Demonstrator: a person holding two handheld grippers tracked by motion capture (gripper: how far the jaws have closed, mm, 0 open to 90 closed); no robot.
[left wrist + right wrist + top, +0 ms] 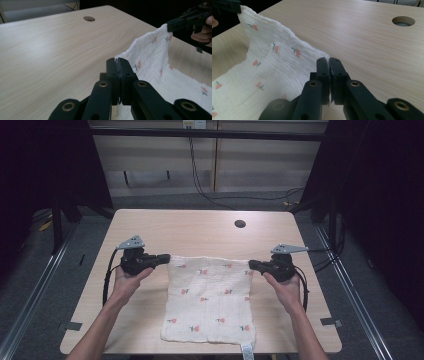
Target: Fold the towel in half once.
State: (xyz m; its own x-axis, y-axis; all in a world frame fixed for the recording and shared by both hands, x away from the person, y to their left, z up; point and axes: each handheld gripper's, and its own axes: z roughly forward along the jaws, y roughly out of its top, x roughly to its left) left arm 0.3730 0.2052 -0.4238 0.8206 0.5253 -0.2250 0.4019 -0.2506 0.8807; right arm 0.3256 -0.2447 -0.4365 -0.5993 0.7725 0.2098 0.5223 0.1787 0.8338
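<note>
A white cloth [210, 300] printed with small pink flowers lies on the wooden table [200, 232], its far edge lifted off the surface. My left gripper [167, 258] is shut on the cloth's far left corner, and my right gripper [251, 265] is shut on its far right corner. In the left gripper view the jaws pinch the cloth [150, 60] at their tips [118, 60], and the right gripper [175, 23] holds the other corner farther off. In the right gripper view the cloth [269, 65] edge runs from my closed gripper [329, 60] to the upper left.
A round cable hole [240, 224] sits in the table near its far edge. A white tag [247, 351] hangs from the cloth's near edge at the table's front. Black cables [200, 180] trail on the floor behind the table.
</note>
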